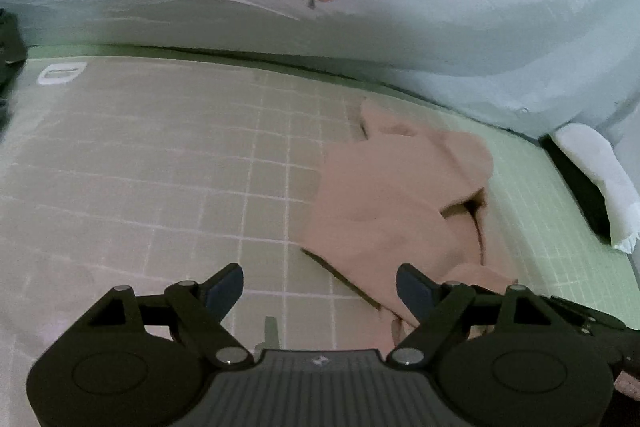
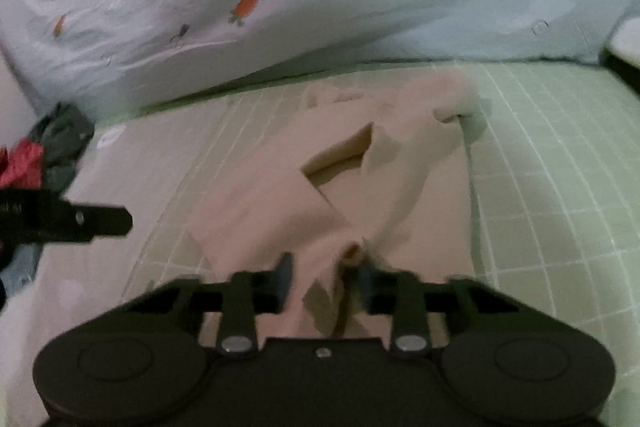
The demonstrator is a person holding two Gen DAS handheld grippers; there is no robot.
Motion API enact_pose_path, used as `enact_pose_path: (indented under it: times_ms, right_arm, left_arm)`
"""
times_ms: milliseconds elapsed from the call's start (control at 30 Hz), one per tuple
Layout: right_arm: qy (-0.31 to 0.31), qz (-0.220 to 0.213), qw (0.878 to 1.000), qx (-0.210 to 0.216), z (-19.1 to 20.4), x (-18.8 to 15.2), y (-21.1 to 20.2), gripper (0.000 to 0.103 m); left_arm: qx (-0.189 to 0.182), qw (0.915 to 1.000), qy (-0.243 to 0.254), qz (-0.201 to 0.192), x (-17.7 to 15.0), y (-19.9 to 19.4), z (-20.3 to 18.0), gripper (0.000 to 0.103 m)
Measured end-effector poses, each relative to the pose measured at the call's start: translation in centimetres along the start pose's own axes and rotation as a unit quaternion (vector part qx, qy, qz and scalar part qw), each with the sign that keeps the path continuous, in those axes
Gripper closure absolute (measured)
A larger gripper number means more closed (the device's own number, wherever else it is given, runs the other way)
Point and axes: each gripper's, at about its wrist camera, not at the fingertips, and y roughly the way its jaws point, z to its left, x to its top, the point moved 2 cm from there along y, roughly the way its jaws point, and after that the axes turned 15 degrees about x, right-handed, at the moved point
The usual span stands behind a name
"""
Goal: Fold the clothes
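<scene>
Pink knit garment (image 2: 360, 187), crumpled on the green gridded mat (image 2: 560, 155), unfolded. Right gripper (image 2: 324, 267): jaws pinching a bunched near edge of the cloth. Left gripper (image 1: 320, 287): jaws spread, empty, over bare mat just beside the garment. Step: taking hold to spread flat. Next: left needs a second edge. White label (image 1: 60, 73) on mat, unreadable.

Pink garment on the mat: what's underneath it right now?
The pink garment lies on the green grid mat, whose squares show all around it. Whatever lies directly beneath the cloth is covered, so nothing more can be told.
</scene>
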Motion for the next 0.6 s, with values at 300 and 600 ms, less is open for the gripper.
enact_pose_path:
  times_ms: [300,600]
  right_arm:
    - [-0.004,-0.062,0.997,0.041,2.7,0.0,-5.1,0.099]
    - [0.046,-0.061,0.997,0.015,4.1,-5.2,-10.3,0.099]
  left_arm:
    - [-0.014,0.9998,0.001,-0.013,-1.9,-3.1,0.0,0.019]
    - [-0.033,0.9981,0.045,0.024,-7.2,-5.0,-2.2,0.019]
